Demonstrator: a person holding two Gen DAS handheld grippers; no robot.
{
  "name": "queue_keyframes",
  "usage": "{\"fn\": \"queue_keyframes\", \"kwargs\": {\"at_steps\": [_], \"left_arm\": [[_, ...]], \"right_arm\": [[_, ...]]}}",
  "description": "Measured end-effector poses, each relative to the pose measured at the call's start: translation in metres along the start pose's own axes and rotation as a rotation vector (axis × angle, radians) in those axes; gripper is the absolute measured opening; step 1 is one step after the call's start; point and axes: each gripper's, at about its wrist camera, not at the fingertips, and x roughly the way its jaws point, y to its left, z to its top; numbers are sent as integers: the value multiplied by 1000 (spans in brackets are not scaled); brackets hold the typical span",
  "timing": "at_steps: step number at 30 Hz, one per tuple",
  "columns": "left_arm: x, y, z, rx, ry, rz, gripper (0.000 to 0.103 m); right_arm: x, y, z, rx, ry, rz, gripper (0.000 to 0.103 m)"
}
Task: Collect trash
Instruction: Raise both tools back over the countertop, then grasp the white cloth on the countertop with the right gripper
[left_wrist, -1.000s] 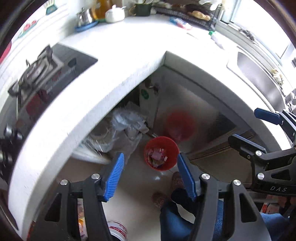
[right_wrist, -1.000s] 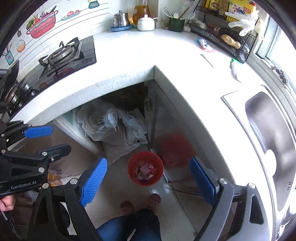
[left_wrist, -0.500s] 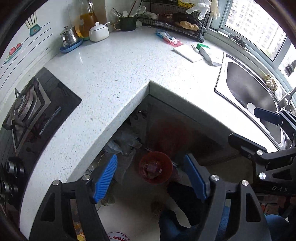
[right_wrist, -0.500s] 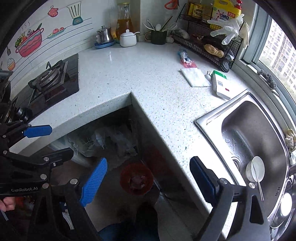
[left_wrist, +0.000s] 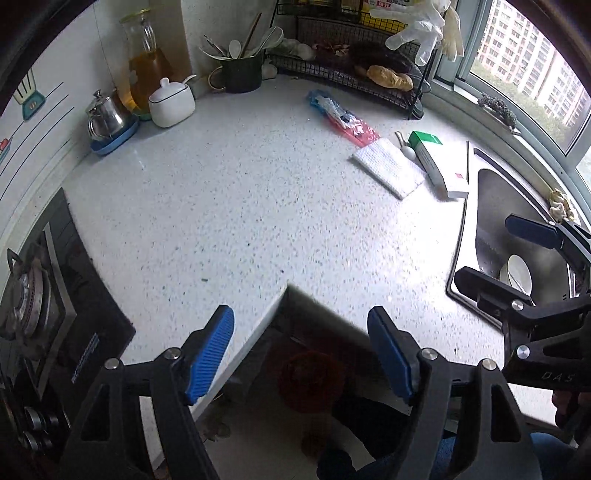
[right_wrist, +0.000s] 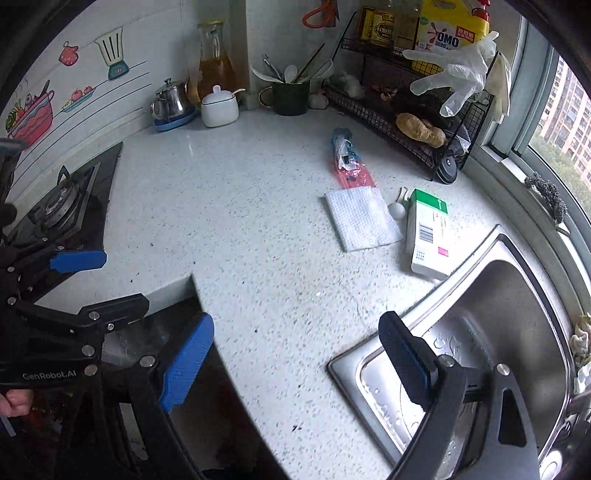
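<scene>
Your left tool hangs over the inner corner of the tabletop, its blue pads well apart with nothing between them — its jaws have just been opening. Below it, in the gap under the tabletop edge, the red bin shows only as a dim blur on the floor. At your far left sits the stove; along the back wall, from left, a steel pot, an oil jar, a white sugar bowl and a dark utensil cup.

The trash lies well ahead of both tools, on the far right part of the tabletop: a blue and red wrapper, then a folded white tissue touching its near end, a small white ball-like bit just beside the tissue, and a green and white box next to the sink.

Your right tool is spread wide and holds nothing — its left pad over the tabletop's edge, its right pad over the sink's near corner. The tissue and box are well apart from it, up and slightly right between its pads' lines. A wire rack stands behind the trash, a glove draped over it.
</scene>
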Motion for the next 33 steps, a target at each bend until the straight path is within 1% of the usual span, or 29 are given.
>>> {"fn": "queue_keyframes", "kwargs": {"at_steps": [5,6,7,8,13,17,24,28,31,33], "left_arm": [[22,-1,36,-16,11,17,74],[26,0,42,-18,11,24,79],[30,0,48,-19,16,29,82],[35,0,53,-19,24,32,83],[62,4,76,-31,59,41,83],[84,8,91,-53,87,33,84],[114,14,107,-76,131,62,84],[127,15,111,-87,153,63,84],[134,15,112,-92,160,74,84],[138,15,114,-100,159,103,84]], "right_arm": [[21,-25,29,-8,6,26,90],[25,-29,35,-13,5,29,90],[30,-33,40,-18,7,33,90],[35,-37,44,-21,10,41,90],[60,-51,64,-39,33,66,90],[79,-58,76,-50,46,78,90],[113,-65,97,-77,80,112,90],[129,-68,102,-75,111,142,90],[137,-70,105,-73,117,145,90],[141,-71,106,-71,120,145,90]]}}
